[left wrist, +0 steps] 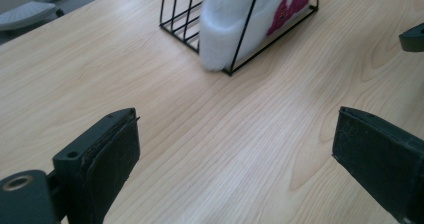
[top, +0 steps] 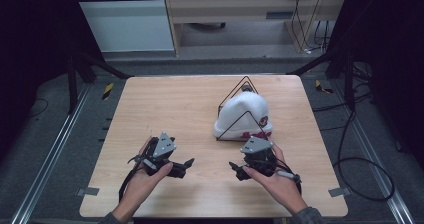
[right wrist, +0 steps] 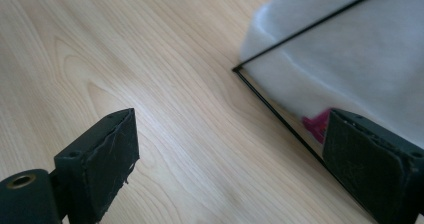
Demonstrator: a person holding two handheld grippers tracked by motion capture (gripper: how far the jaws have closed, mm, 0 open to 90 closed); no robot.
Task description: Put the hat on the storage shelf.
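A white knit beanie (top: 243,115) with a red and pink logo lies inside a black wire triangular rack (top: 244,82) right of the table's middle. In the left gripper view the beanie (left wrist: 235,19) and the rack (left wrist: 175,19) sit ahead at the top. My left gripper (top: 186,166) rests low near the front left, open and holding nothing. My right gripper (top: 235,170) is open just in front of the rack. In the right gripper view the beanie (right wrist: 350,59) and a corner of the rack (right wrist: 236,70) lie close on the right. Its jaws hold nothing.
The wooden table (top: 165,109) has bare room at its left and back. Metal rails (top: 55,149) run along both sides on the floor. Black cables (top: 360,164) coil at the right. A pale cabinet (top: 240,14) stands behind the table.
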